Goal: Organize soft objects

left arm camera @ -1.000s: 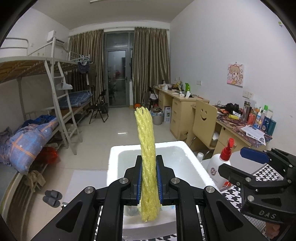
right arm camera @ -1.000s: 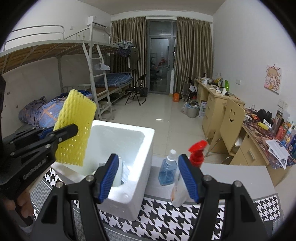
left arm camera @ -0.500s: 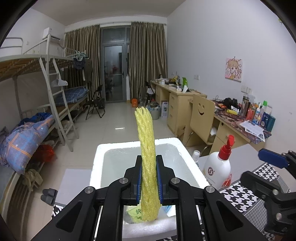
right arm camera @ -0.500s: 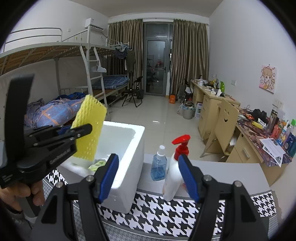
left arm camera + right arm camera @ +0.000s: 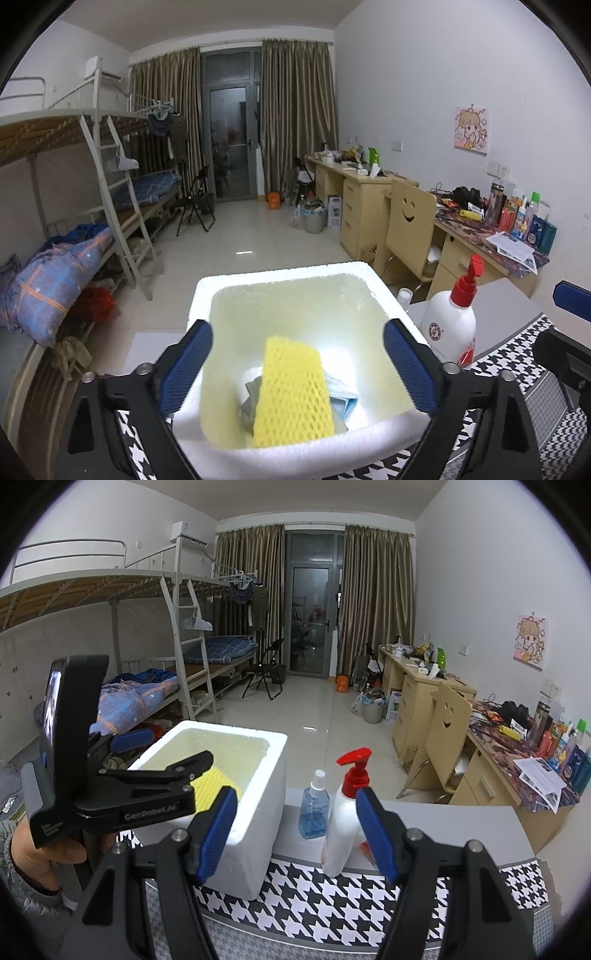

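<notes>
A yellow foam net sleeve point(image 5: 293, 393) lies inside the white foam box point(image 5: 207, 291), on top of a blue face mask point(image 5: 341, 397) and grey-green soft items. My left gripper point(image 5: 297, 354) is open and empty, its jaws spread wide over the box's near side. The right wrist view shows the left gripper point(image 5: 162, 751) over the box point(image 5: 258, 812) with the yellow sleeve point(image 5: 214, 786) below it. My right gripper point(image 5: 297, 834) is open and empty, held above the checkered table mat to the right of the box.
A white pump bottle with a red top point(image 5: 345, 812) and a small blue bottle point(image 5: 314, 806) stand just right of the box. A black-and-white houndstooth mat point(image 5: 332, 904) covers the table. Desks, a smiley-face chair point(image 5: 408, 225) and bunk beds lie beyond.
My left gripper was shut on the upright yellow sleeve; it has opened and the sleeve has dropped flat into the box. My right gripper stayed open and shifted slightly right.
</notes>
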`<state>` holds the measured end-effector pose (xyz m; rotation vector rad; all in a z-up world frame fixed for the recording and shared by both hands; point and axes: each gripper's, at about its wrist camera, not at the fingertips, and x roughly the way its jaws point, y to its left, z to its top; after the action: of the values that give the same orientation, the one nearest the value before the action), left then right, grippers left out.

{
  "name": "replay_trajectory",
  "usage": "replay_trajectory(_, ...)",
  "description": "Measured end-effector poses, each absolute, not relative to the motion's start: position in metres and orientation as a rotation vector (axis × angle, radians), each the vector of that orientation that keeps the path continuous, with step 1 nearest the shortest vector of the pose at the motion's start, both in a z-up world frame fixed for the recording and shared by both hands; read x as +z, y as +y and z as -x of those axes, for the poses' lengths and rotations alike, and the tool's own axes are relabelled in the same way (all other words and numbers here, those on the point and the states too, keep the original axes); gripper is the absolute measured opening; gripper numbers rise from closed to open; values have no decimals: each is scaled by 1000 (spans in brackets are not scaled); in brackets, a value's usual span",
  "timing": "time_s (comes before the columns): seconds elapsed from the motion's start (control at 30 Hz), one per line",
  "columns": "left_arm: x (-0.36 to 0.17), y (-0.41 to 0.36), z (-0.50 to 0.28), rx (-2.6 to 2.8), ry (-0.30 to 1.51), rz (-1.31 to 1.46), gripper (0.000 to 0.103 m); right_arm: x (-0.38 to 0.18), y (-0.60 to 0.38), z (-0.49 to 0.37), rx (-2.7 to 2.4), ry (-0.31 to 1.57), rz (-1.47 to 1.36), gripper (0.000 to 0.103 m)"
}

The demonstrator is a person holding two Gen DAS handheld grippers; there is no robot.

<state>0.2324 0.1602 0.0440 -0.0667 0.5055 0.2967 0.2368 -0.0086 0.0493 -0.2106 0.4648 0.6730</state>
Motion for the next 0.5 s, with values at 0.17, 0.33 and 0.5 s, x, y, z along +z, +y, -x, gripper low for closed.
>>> replay_trajectory(0.17,50,154,-212,311,474,58,102,53,-15,-226,681,450,201,71)
replay_trajectory(0.33,61,145,-186,313,436,57,102,58,-24,-209,696,434,189,71)
replay_trajectory(0.5,73,133,-158,307,395,64,102,64,-34,-189,703,400,178,77)
